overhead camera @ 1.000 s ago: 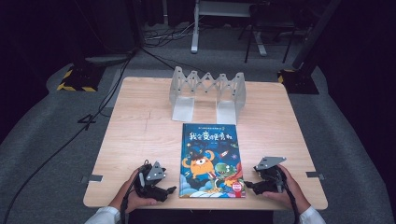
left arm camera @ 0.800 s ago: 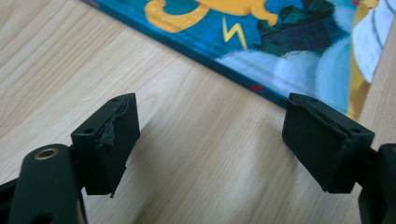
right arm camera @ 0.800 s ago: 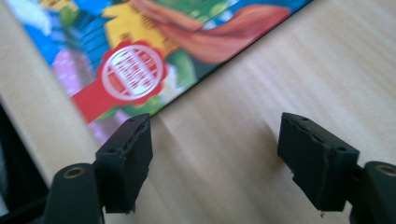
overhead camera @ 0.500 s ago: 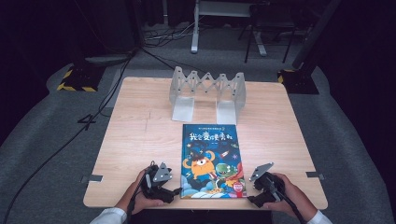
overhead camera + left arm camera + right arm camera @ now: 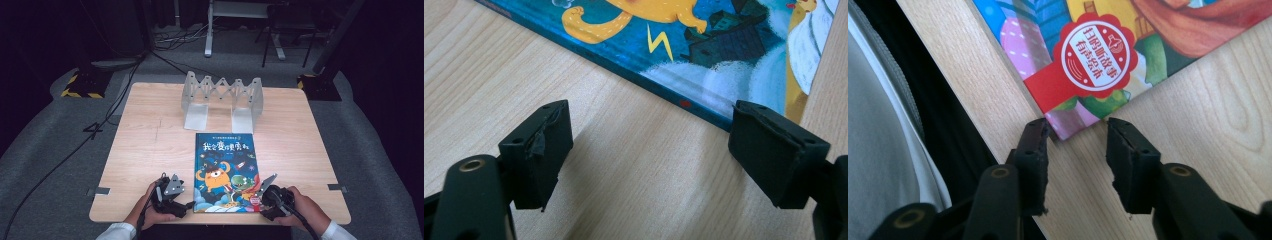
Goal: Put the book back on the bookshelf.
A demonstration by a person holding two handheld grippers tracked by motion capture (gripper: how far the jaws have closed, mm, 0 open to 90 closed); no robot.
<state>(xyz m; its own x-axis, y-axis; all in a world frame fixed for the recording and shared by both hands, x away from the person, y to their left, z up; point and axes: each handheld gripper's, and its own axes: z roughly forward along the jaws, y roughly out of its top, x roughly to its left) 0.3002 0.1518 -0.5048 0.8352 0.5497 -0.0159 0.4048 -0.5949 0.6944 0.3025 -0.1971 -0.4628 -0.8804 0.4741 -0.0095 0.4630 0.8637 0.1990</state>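
A picture book (image 5: 225, 170) with a blue cover and an orange monster lies flat on the wooden table (image 5: 150, 150), near its front edge. My left gripper (image 5: 187, 204) rests on the table at the book's near left corner. Its jaws stand wide open (image 5: 649, 145), with bare wood between them and the book's (image 5: 704, 45) spine edge just ahead. My right gripper (image 5: 261, 201) is at the near right corner. Its jaws have just been closing, and that corner of the book (image 5: 1098, 50), by the red seal, now sits pinched between the pads (image 5: 1075, 135).
A white folding book rack (image 5: 222, 97) stands at the back middle of the table. The table's front edge runs just behind both grippers, with the person's white sleeve (image 5: 878, 150) beyond it. Cables lie on the grey floor (image 5: 60, 150) to the left.
My right gripper has slid left and slightly forward onto the book's near right corner, and its jaws have narrowed around it. The left gripper has hardly moved.
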